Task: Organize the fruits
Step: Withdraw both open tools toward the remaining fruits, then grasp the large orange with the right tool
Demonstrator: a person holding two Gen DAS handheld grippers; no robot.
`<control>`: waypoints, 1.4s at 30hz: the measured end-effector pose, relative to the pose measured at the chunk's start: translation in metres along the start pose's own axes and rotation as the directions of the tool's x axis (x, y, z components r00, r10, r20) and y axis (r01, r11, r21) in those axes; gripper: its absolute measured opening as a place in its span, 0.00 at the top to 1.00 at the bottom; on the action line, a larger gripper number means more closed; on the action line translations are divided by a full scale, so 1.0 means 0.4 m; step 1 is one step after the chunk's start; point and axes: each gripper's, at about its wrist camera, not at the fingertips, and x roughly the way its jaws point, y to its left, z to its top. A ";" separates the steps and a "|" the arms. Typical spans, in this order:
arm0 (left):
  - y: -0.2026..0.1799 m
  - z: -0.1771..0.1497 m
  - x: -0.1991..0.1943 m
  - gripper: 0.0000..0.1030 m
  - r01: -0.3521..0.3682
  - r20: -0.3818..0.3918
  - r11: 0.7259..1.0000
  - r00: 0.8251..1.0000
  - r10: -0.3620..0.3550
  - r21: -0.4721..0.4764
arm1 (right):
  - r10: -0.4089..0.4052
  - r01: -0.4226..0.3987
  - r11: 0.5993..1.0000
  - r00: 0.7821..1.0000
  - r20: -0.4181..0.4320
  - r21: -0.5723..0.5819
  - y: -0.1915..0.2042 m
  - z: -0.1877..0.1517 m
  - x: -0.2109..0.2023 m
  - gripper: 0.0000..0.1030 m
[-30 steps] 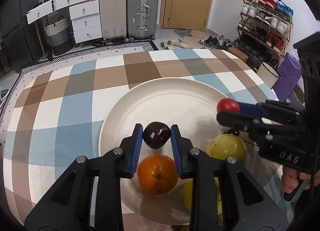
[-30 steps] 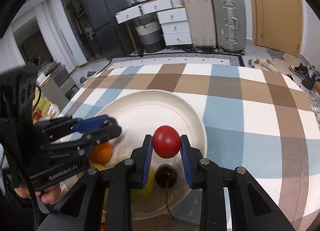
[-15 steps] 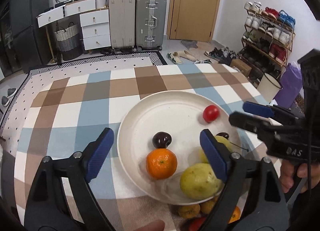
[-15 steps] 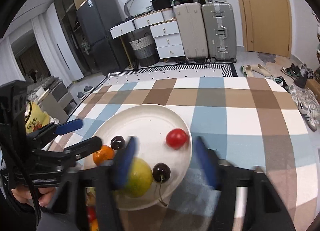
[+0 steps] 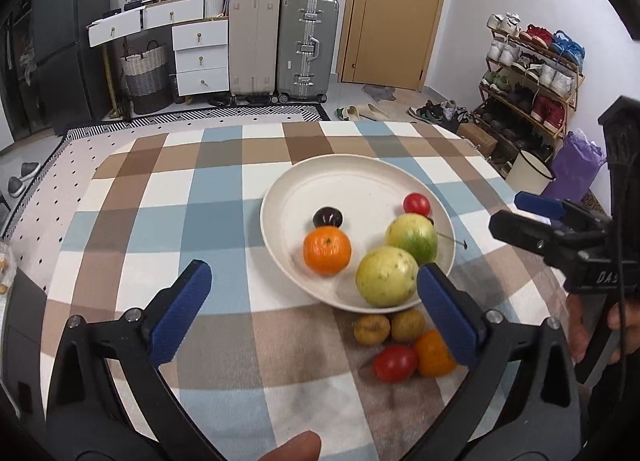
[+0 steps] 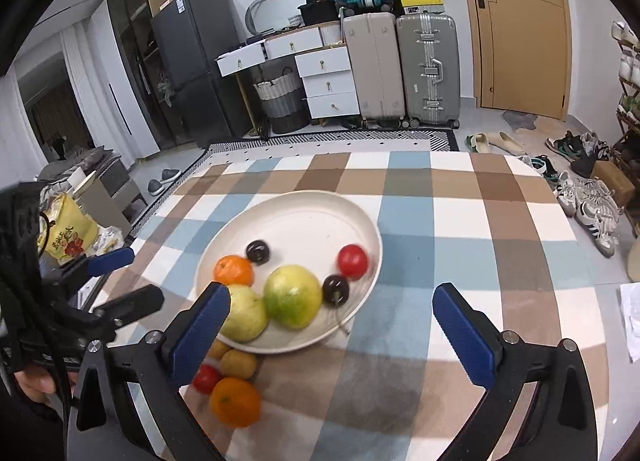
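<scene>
Both tools are opening with nothing between the jaws: the left tool [image 5: 308, 309] hangs over the near edge of the counter [image 5: 168, 189], and the right tool [image 6: 332, 325] hangs over the same edge further toward the counter's right side. The cream plate [image 5: 344, 169] sits near the middle of the counter and already carries an orange [image 5: 327, 251], a dark plum [image 5: 328, 216], a red tomato [image 5: 416, 204], two yellow-green guavas [image 5: 386, 276] and a dark cherry [image 6: 335, 289] whose stem trails over the rim. Four fruits are not yet on it, bunched between the plate and the counter's near edge: two small brownish fruits [image 5: 372, 328], probably longans or kiwis, a second tomato [image 5: 395, 363] and a second orange [image 5: 433, 352]. All four look light. The orange is likely firm with a grippy peel; the tomato is smooth, thin-skinned and easily bruised, so it wants a gentle squeeze across its widest part. Being nearly round, they have no real long axis and may roll when nudged. They touch one another, so the jaws should probably straddle an outer fruit first.
</scene>
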 end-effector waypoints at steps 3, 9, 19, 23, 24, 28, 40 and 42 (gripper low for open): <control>-0.005 -0.028 -0.022 0.00 0.010 -0.006 1.000 1.000 -0.009 0.007 | -0.007 0.007 1.000 1.000 -0.012 -0.005 0.013 -0.015 -0.018 0.00; -0.017 -0.072 -0.048 0.01 0.000 -0.025 1.000 1.000 0.001 0.017 | 0.006 -0.008 0.999 0.999 -0.045 -0.035 0.037 -0.066 -0.035 0.00; -0.037 -0.134 -0.041 0.01 -0.017 -0.068 1.000 0.997 0.019 0.024 | 0.027 -0.033 0.998 0.994 -0.104 -0.054 0.056 -0.149 -0.029 0.00; -0.042 -0.155 -0.030 0.00 -0.031 -0.091 0.999 0.995 0.035 0.039 | 0.029 -0.037 0.997 0.992 -0.124 -0.068 0.066 -0.168 -0.020 0.00; -0.042 -0.158 -0.026 0.00 -0.031 -0.097 0.999 0.995 0.035 0.044 | 0.028 -0.037 0.997 0.991 -0.129 -0.070 0.068 -0.173 -0.017 0.00; -0.037 -0.171 -0.009 0.00 -0.032 -0.122 0.998 0.992 0.037 0.048 | 0.027 -0.044 0.995 0.986 -0.166 -0.095 0.085 -0.194 0.004 0.00; -0.002 -0.184 0.027 0.00 -0.038 -0.147 0.999 0.988 0.037 0.000 | 0.000 -0.035 0.989 0.972 -0.236 -0.142 0.122 -0.231 0.070 0.00; 0.008 -0.184 0.034 0.00 -0.035 -0.155 0.999 0.987 0.032 -0.016 | -0.038 -0.002 0.986 0.971 -0.238 -0.168 0.128 -0.232 0.079 0.00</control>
